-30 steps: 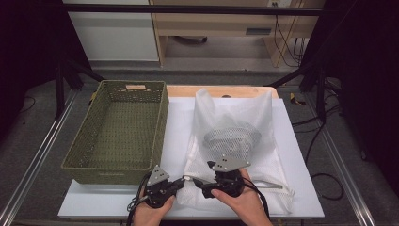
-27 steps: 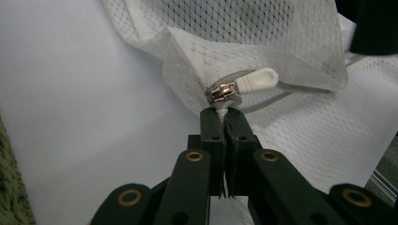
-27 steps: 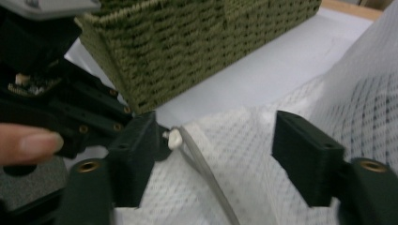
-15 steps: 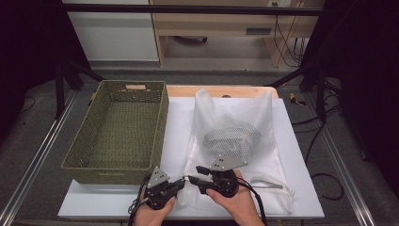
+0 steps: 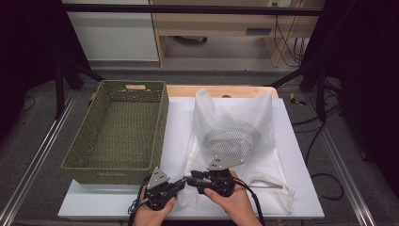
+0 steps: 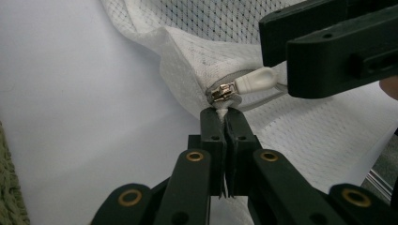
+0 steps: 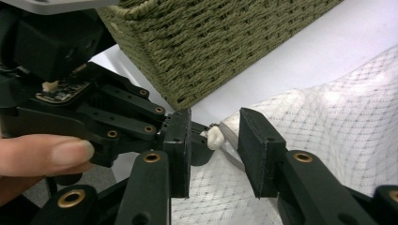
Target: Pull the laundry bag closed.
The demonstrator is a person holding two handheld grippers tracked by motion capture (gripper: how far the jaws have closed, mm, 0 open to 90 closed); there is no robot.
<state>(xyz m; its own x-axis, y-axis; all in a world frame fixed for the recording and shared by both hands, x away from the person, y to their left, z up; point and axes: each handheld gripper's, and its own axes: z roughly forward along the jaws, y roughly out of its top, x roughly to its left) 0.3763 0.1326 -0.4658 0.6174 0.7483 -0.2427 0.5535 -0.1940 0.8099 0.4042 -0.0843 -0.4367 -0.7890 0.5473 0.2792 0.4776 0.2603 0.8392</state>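
White bench (image 5: pixel 141 207), mesh bag (image 5: pixel 263 165) lying at its near right.

Left tongs (image 6: pixel 225 117) are clamped on the bag's corner beside the zipper pull (image 6: pixel 256 79); right tongs (image 7: pixel 213 140), just closing, straddle that pull without touching. A dark bundle (image 5: pixel 235 134) sits inside the bag; the green basket (image 5: pixel 84 162) stands left.

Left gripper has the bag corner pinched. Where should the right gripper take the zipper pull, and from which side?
Grip the white zipper pull on its rounded tab, which sticks out sideways from the metal slider above the left gripper. Come end-on, along the zipper line, as the right gripper is placed: its jaws have just been closing, straddling the tab without pressing it yet.
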